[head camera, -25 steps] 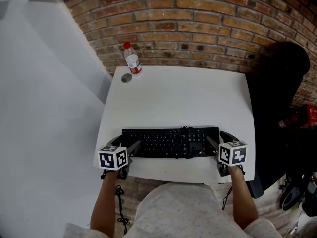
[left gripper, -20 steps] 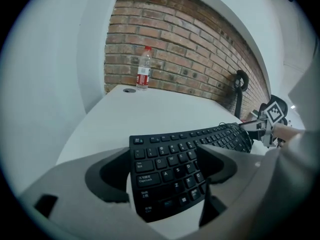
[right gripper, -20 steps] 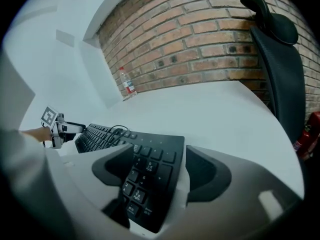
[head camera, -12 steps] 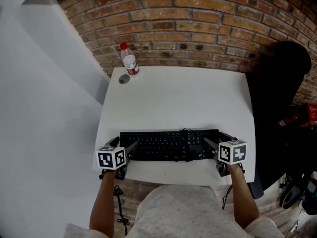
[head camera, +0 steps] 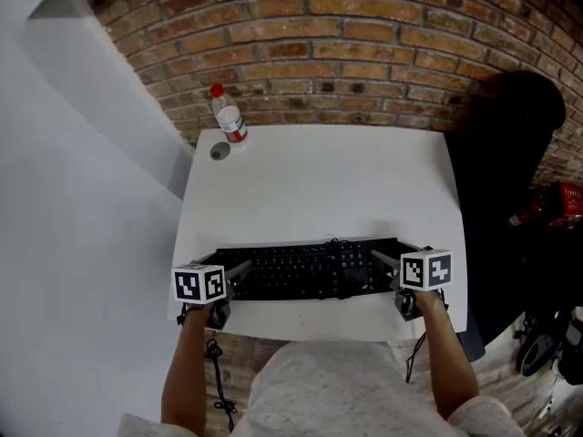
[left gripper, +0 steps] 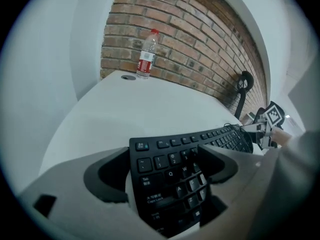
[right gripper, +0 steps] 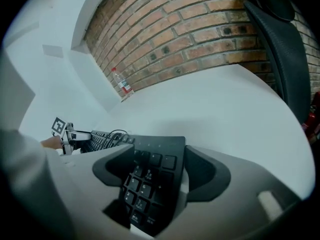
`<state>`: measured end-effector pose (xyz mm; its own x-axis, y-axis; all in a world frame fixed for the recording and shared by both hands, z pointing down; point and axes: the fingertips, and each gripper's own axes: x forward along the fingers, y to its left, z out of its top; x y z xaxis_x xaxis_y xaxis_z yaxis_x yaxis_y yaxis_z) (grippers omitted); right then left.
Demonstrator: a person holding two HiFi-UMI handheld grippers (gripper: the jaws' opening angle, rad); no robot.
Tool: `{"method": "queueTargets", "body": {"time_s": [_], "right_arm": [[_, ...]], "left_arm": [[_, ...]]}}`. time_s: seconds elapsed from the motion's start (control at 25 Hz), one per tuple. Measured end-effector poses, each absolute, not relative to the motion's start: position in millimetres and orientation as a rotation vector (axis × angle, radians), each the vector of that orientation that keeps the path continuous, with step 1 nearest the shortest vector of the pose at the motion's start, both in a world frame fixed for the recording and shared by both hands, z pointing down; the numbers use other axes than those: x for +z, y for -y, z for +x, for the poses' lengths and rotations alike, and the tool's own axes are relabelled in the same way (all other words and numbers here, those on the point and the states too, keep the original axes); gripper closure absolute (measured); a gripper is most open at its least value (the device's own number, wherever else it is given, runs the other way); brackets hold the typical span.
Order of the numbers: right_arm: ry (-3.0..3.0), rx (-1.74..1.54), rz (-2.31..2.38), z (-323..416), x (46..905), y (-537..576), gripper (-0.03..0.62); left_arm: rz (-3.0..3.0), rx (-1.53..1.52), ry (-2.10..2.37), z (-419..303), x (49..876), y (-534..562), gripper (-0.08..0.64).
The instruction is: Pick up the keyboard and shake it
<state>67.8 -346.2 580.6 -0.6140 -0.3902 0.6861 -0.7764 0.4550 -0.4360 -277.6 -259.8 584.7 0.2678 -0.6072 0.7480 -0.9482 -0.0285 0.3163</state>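
Head view has the keyboard along the table's near edge, low in frame. The left gripper is clamped on its left end and the right gripper on its right end. I'd lift both ends level and together, minding the cable. Open tabletop lies above; the bottle stands well apart, upper left.

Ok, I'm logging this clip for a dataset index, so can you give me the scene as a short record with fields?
setting: white table against a brick wall
keyboard: black, along the table's near edge
left gripper: shut on the keyboard's left end
right gripper: shut on the keyboard's number-pad end
bottle: upright, red cap, far left corner of the table
lifted: cannot tell
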Motion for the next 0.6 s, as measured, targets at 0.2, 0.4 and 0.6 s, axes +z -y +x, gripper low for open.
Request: {"method": "queueTargets", "body": {"time_s": [0.2,0.4,0.6], "right_arm": [[2.172,1.029,0.965,70,583,347,0.284],[2.161,1.03,0.987,69,582,347,0.285],[2.17,0.984,1.009,70,573,346,0.285]], "left_arm": [[1.708,0.547,1.412,-277,586,260,0.138],[1.702,0.542,1.424,-278,585,260,0.144],[1.713,0.527,1.46,-278,578,258,0.147]]}}
